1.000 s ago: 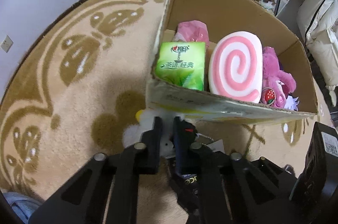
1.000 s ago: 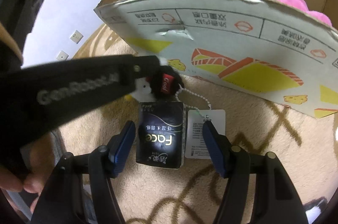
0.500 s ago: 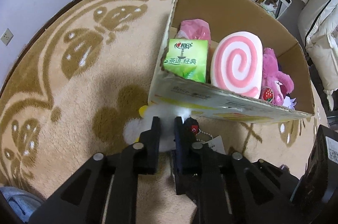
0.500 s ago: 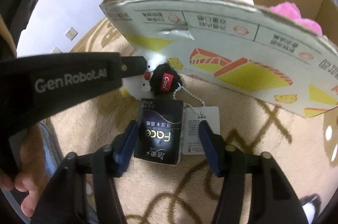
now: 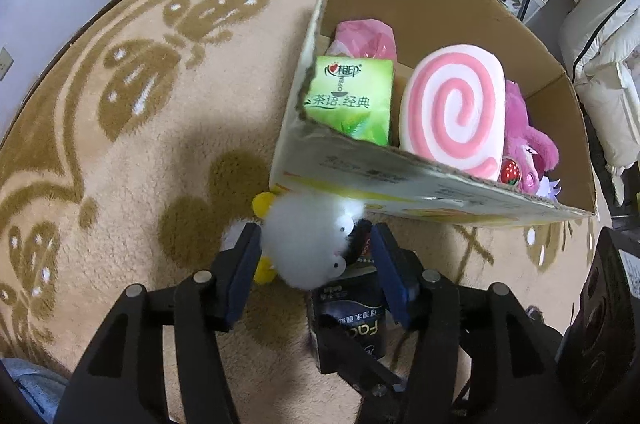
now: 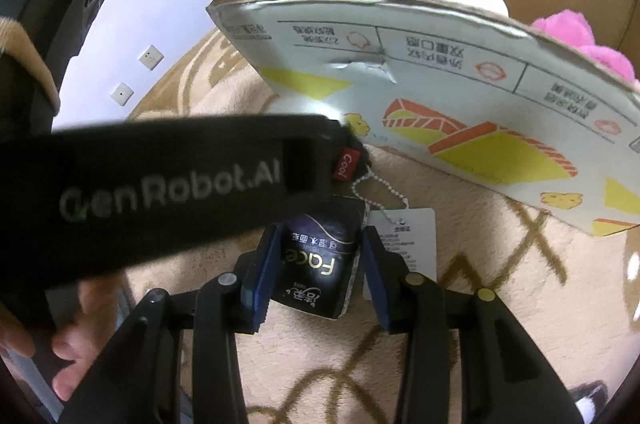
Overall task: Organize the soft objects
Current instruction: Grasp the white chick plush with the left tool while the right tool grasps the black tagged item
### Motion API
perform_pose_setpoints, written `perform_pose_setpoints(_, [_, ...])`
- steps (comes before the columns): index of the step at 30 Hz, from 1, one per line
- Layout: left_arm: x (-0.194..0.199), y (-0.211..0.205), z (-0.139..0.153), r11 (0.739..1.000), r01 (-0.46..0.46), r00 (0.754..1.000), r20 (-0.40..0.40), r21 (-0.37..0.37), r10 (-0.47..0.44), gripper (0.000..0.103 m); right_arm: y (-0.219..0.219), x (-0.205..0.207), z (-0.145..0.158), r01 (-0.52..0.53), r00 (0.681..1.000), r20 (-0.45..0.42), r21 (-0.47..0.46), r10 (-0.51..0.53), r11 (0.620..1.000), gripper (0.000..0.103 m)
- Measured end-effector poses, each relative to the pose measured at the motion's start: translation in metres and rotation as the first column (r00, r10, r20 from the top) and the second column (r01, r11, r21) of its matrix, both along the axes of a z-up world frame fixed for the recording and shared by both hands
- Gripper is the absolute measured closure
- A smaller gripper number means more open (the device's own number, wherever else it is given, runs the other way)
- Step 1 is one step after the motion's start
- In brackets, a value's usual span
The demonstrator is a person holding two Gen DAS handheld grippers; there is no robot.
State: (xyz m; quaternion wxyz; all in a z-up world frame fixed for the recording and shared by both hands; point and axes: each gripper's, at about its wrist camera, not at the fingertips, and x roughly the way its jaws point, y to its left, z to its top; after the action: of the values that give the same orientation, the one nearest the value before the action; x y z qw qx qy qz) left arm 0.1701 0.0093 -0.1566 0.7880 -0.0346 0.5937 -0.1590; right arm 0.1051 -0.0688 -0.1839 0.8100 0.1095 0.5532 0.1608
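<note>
In the right wrist view the left gripper's arm (image 6: 168, 183), blurred, crosses at nine o'clock and hides nearly all of the white plush; only its red label (image 6: 344, 161) shows. The box (image 6: 440, 95) runs off the frame at three o'clock. The tag's (image 6: 404, 236) print is too small to read.

In the left wrist view the box wall (image 5: 400, 183) hides the lower part of the green pack (image 5: 348, 99) and the swirl cushion (image 5: 456, 111).

A beige rug (image 5: 120, 163) (brown swirls) carries a cardboard box (image 5: 420, 183) far right, a white plush (image 5: 308, 244) and black tissue pack (image 6: 320, 264) nearer.
</note>
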Motion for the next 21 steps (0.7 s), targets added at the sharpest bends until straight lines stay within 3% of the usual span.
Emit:
perform_pose_setpoints(5, [0.003,-0.002,-0.011,1.0,-0.006,1.0,-0.03,-0.009,0.006,0.047,-0.004,0.007,-0.005,0.006,0.999,-0.033,0.031,-0.005,0.999,0.053])
perform_pose_setpoints(10, [0.004,-0.007,-0.021,1.0,0.005,0.999,-0.053,-0.029,-0.006,0.046,0.001,0.007,-0.006,-0.008,1.0,-0.029,-0.008,0.007,1.0,0.053])
perform_pose_setpoints(18, [0.002,-0.02,-0.025,0.999,0.041,0.999,-0.018,0.012,-0.041,0.044,0.008,0.007,-0.01,-0.027,0.999,-0.028,-0.051,0.026,0.998,0.06])
perform_pose_setpoints(20, [0.0,-0.025,-0.026,0.998,0.054,0.999,-0.003,0.031,-0.054,0.049,0.007,0.006,-0.008,-0.026,0.999,-0.028,-0.064,0.024,0.998,0.061])
perform_pose_setpoints(21, [-0.002,-0.03,-0.027,0.997,0.065,0.998,0.0,0.034,-0.065,0.059,0.005,0.006,-0.007,-0.018,0.999,-0.03,-0.081,0.016,0.997,0.062])
